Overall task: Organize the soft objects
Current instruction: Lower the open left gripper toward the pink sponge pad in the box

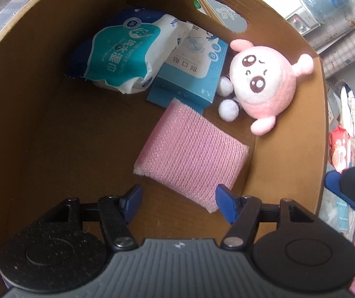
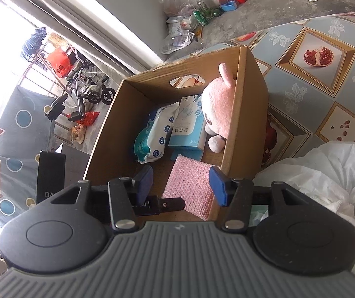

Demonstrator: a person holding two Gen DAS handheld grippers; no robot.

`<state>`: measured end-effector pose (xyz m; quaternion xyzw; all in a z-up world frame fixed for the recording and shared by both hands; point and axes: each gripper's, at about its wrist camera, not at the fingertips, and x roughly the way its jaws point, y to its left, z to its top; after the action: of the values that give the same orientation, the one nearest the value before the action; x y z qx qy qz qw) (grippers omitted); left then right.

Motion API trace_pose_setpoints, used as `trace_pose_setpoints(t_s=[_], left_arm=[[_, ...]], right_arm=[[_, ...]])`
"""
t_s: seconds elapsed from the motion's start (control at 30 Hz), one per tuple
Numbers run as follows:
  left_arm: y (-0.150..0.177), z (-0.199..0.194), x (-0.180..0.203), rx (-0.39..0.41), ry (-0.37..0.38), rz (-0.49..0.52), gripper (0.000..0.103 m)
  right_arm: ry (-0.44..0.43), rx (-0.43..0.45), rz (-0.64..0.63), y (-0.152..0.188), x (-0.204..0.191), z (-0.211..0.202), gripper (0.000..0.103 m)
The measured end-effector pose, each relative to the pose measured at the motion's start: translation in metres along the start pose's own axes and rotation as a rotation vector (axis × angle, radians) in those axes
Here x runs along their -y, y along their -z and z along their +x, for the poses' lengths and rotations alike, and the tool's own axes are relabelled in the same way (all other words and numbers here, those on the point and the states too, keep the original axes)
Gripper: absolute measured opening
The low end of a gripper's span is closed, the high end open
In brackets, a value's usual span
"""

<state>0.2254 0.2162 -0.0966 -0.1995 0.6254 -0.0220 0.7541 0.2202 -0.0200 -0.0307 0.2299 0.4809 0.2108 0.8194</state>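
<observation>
Pink sponge (image 1: 192, 154) flat in cardboard box (image 1: 41, 114), long axis running away just ahead of released, empty left hand-held gripper (image 1: 178, 204); right hand-held gripper (image 2: 181, 182) farther, likewise released.

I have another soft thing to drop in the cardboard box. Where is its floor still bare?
Bare floor lies left of the pink sponge, between it, the wipes pack and the box's left wall. The right side is crowded: plush toy against the wall, blue carton beside it.

Pink mesh sponge (image 1: 192, 157), pink-white plush (image 1: 264, 82), brown box (image 1: 28, 99).
</observation>
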Motion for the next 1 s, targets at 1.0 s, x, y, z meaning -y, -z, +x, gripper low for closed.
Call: trace_pose_setpoints(t_s=[1.0], left_arm=[[0.002,-0.016,0.016,0.02,0.034,-0.17,0.085]], right_arm=[[-0.01,0.048,-0.045,0.002,-0.013,-0.01,0.054]])
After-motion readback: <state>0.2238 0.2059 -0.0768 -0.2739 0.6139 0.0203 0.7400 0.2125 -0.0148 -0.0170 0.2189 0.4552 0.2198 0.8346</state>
